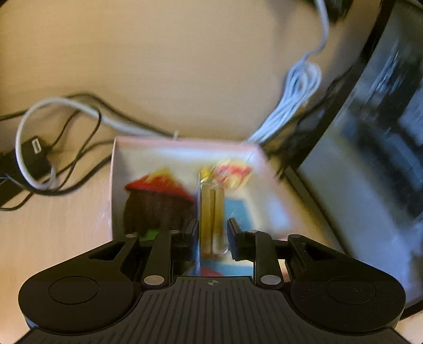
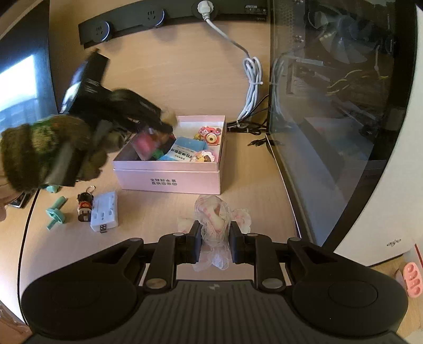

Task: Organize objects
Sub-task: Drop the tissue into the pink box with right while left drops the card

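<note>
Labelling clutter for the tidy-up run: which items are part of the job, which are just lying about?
Job:
pink box
lace bundle in right tongs
clear packet between left tongs
white adapter
teal clip
keychain

Lying about:
white cable
PC case
power strip

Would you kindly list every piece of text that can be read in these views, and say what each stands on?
Pink box, front wall: two lines of Chinese characters, seen upside down, too small to quote reliably.
Blue packet in the box: Chinese print, too small to read.
White tower case: small logo near its base, illegible.
Left wrist view: blurred, nothing readable.
</note>
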The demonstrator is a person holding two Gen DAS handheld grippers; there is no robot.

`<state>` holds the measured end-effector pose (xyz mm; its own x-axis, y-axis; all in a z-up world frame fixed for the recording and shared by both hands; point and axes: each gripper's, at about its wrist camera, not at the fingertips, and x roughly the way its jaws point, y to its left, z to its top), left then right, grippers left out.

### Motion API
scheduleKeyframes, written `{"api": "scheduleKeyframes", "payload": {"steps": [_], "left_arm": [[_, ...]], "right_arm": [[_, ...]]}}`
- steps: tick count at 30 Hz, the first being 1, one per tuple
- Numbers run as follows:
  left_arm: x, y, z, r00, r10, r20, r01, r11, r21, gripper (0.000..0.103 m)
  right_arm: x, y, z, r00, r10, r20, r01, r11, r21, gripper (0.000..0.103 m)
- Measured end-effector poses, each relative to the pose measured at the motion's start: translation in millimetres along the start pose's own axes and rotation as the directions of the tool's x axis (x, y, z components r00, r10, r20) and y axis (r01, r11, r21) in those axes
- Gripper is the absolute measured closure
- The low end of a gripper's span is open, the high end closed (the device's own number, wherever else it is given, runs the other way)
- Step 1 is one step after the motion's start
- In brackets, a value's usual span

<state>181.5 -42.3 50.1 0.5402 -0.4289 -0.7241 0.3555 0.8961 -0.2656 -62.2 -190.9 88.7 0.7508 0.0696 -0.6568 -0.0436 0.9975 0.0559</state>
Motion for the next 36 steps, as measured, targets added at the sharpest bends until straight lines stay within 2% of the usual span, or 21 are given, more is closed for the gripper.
{"api": "scheduleKeyframes", "payload": {"steps": [3,8,10,13,15,17,21,23,26,28,30,33,35,36], "left_arm": [[-5,-2,-9,0.999,0.03,0.023,-0.032,0.998,0.05,0.075],[-55,16,-12,0.987,-0.012,0.161,0.021,0.998,-0.053,0.076],[-74,19,-14,0.982,-0.016,0.187,0.03,0.997,-0.071,0.076],[-104,28,-35,0.979,-0.047,0.201,0.069,0.992,-0.105,0.077],[-123,29,-59,0.979,-0.085,0.187,0.107,0.988,-0.11,0.077],[-135,30,-82,0.983,-0.089,0.162,0.106,0.989,-0.099,0.077],[-150,37,-134,0.992,-0.103,0.071,0.111,0.985,-0.13,0.077],[-155,41,-151,0.995,-0.092,0.039,0.096,0.987,-0.127,0.077],[-162,54,-171,0.998,-0.053,0.026,0.056,0.982,-0.179,0.077],[-168,65,-181,0.999,-0.028,0.03,0.034,0.972,-0.233,0.077],[-174,74,-187,1.0,0.004,0.03,0.004,0.965,-0.261,0.077],[-182,81,-195,0.999,0.033,0.017,-0.027,0.962,-0.271,0.077],[-184,84,-199,0.999,0.042,0.004,-0.04,0.959,-0.28,0.077],[-185,85,-201,0.999,0.047,-0.001,-0.045,0.958,-0.282,0.077]], "right_arm": [[10,-2,1,1.0,0.008,-0.017,-0.009,1.0,-0.01,0.083],[20,-5,14,0.999,0.035,-0.003,-0.035,0.999,-0.017,0.083],[25,-5,29,0.998,0.057,0.015,-0.056,0.998,-0.01,0.083],[38,-2,64,0.994,0.093,0.057,-0.093,0.996,0.002,0.083],[57,1,94,0.99,0.117,0.078,-0.119,0.993,0.021,0.082],[83,5,119,0.988,0.137,0.076,-0.141,0.989,0.053,0.082],[156,14,164,0.983,0.184,0.021,-0.185,0.969,0.163,0.083],[192,20,179,0.982,0.187,-0.02,-0.179,0.965,0.194,0.083],[241,29,188,0.977,0.182,-0.107,-0.155,0.963,0.219,0.083],[272,41,188,0.975,0.137,-0.176,-0.106,0.979,0.175,0.083],[300,54,184,0.97,0.049,-0.239,-0.027,0.995,0.096,0.083],[318,64,180,0.962,-0.01,-0.274,0.025,0.998,0.049,0.082],[318,64,178,0.961,-0.012,-0.276,0.023,0.999,0.035,0.073],[315,65,177,0.96,-0.01,-0.279,0.02,0.999,0.031,0.063]]}}
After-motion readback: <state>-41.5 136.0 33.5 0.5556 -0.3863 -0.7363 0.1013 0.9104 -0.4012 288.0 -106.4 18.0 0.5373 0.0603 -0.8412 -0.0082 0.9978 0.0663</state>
